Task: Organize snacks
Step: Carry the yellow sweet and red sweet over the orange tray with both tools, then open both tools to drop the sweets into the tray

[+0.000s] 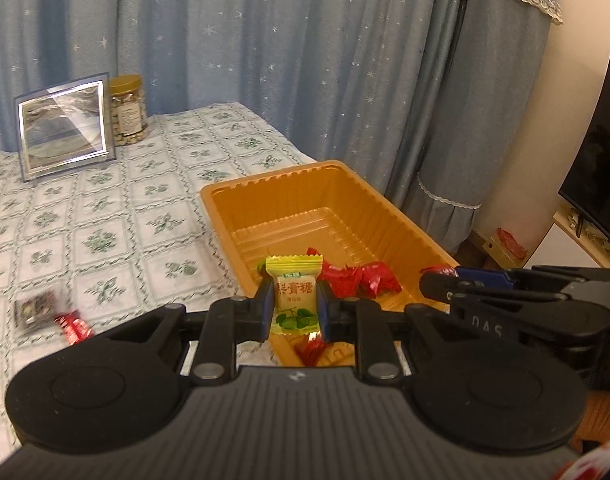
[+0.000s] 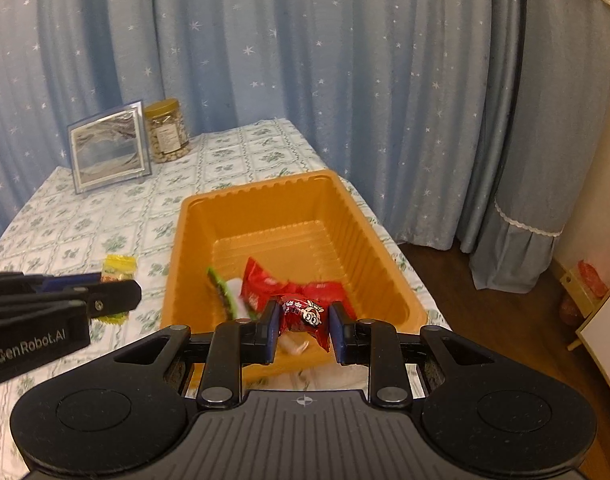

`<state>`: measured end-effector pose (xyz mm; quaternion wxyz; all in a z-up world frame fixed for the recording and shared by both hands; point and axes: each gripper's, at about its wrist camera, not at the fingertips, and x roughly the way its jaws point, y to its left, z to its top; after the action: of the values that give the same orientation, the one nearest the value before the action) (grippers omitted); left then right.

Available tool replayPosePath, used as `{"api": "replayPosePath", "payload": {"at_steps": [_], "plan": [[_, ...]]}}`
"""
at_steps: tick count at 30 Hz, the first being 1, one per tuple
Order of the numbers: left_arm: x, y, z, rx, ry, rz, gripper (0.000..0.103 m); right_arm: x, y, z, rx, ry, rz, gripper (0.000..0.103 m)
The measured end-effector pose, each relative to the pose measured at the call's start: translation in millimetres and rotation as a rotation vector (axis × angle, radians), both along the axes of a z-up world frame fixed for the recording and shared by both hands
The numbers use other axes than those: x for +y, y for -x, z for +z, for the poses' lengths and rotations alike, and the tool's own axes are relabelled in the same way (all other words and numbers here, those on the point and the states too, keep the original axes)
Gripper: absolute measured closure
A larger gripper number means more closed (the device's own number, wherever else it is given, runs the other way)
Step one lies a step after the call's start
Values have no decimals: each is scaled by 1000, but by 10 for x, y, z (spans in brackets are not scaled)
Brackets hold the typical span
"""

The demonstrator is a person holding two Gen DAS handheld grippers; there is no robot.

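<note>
My left gripper (image 1: 295, 308) is shut on a yellow-green wrapped candy (image 1: 295, 296), held upright at the near-left rim of the orange tray (image 1: 345, 184). Red-wrapped snacks (image 1: 365, 278) lie in the tray's near end. My right gripper (image 2: 303, 322) is shut on a red snack packet (image 2: 303, 312) over the tray's (image 2: 261, 200) near end, where more red packets (image 2: 261, 280) and a green-edged one (image 2: 221, 290) lie. The left gripper (image 2: 117, 292) with its yellow candy (image 2: 119, 266) shows at the left of the right wrist view. The right gripper (image 1: 441, 280) shows at the right of the left wrist view.
A red candy (image 1: 73, 326) and a dark packet (image 1: 35, 308) lie on the floral tablecloth (image 1: 105, 216) left of the tray. A framed picture (image 1: 63, 130) and a jar of nuts (image 1: 128, 110) stand at the back. Blue curtains hang behind. A TV (image 1: 601, 160) is at right.
</note>
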<state>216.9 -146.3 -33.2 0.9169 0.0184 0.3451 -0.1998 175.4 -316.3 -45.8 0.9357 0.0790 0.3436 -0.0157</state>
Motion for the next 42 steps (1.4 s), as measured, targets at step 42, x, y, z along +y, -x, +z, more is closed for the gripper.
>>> {"api": "replayPosePath", "payload": {"at_steps": [42], "plan": [[362,-223,-318,19,-24,95,64,-32,-483,-171,9,-103,21,48]]}}
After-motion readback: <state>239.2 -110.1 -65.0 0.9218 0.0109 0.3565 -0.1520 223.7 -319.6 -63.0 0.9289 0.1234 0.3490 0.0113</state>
